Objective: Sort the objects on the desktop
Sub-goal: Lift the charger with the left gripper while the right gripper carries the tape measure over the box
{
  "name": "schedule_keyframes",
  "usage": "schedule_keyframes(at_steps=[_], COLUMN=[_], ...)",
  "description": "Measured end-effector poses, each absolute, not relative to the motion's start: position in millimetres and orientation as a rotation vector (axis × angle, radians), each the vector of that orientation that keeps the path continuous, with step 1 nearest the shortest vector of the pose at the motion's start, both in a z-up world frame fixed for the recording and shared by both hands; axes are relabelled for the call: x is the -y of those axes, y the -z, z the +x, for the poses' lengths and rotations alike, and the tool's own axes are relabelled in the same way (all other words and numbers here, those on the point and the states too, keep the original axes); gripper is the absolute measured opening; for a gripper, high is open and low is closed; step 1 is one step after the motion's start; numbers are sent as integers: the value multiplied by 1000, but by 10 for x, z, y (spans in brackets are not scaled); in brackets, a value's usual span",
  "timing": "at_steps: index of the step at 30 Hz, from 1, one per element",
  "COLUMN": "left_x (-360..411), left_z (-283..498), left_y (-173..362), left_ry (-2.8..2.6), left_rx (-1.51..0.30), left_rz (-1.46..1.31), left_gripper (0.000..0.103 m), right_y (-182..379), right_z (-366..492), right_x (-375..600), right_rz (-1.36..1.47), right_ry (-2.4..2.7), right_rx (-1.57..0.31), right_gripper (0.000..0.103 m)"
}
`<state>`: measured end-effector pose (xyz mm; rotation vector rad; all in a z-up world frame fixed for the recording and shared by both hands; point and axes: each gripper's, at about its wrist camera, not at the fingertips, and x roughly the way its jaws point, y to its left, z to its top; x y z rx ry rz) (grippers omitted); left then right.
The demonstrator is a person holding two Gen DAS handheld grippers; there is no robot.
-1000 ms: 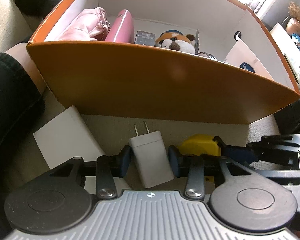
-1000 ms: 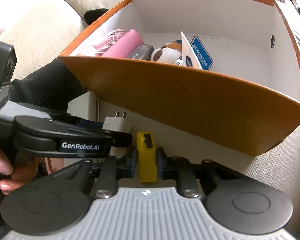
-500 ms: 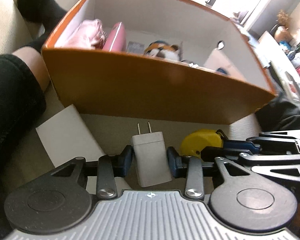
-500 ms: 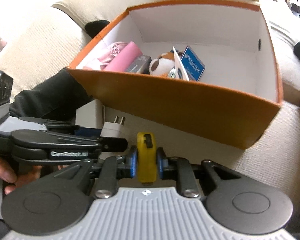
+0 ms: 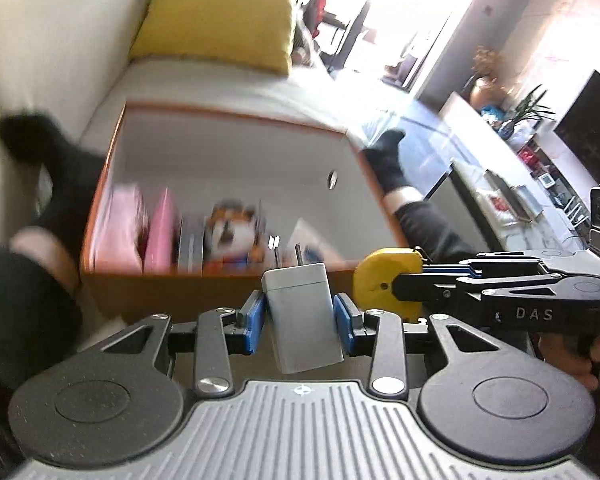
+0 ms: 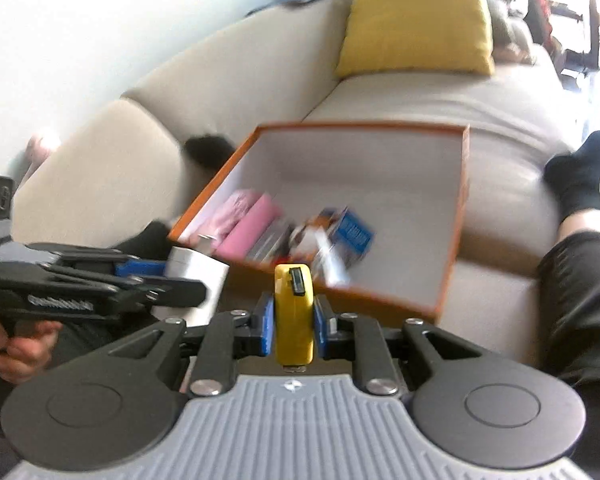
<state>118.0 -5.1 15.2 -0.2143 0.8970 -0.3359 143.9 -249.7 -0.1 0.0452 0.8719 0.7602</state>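
My left gripper (image 5: pixel 300 320) is shut on a white plug charger (image 5: pixel 302 316), prongs pointing forward, held above the near wall of the orange box (image 5: pixel 340 130). My right gripper (image 6: pixel 294 320) is shut on a yellow tape measure (image 6: pixel 294 312), also held above the box's near wall (image 6: pixel 380 300). The right gripper and tape measure (image 5: pixel 388 280) show at the right of the left wrist view. The left gripper with the charger (image 6: pixel 198 276) shows at the left of the right wrist view.
The box sits on a beige sofa (image 6: pixel 380 96) and holds a pink pouch (image 5: pixel 118 232), a pink case (image 5: pixel 160 236), a plush dog (image 5: pixel 230 232) and a blue card (image 6: pixel 352 234). A yellow cushion (image 5: pixel 216 16) lies behind. The person's black-socked legs (image 6: pixel 580 184) flank the box.
Both grippers have risen with their objects from sofa level to above the box's near wall, so the box interior now shows from above. The view is blurred by motion.
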Motion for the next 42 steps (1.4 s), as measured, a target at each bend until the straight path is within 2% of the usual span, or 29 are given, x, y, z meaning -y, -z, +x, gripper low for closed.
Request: schedule_keyframes(at_steps=[8, 18, 26, 42], left_x=[241, 791, 984, 1235], left_z=[1858, 2836, 3034, 3076], left_y=[-399, 337, 765, 1099], left_ry=[406, 464, 465, 435], left_rx=[-899, -1143, -1284, -1411], left_rz=[-163, -47, 46, 157], left_gripper=[43, 43, 43, 39], right_y=[-80, 76, 273, 405], right_z=[2015, 2628, 2918, 2983], right_x=[2523, 2552, 2478, 2266], right_rz=[-5, -34, -12, -72], right_ry=[-671, -614, -642, -661], right_rx=[-862, -895, -957, -1016], right_gripper=[21, 21, 21, 21])
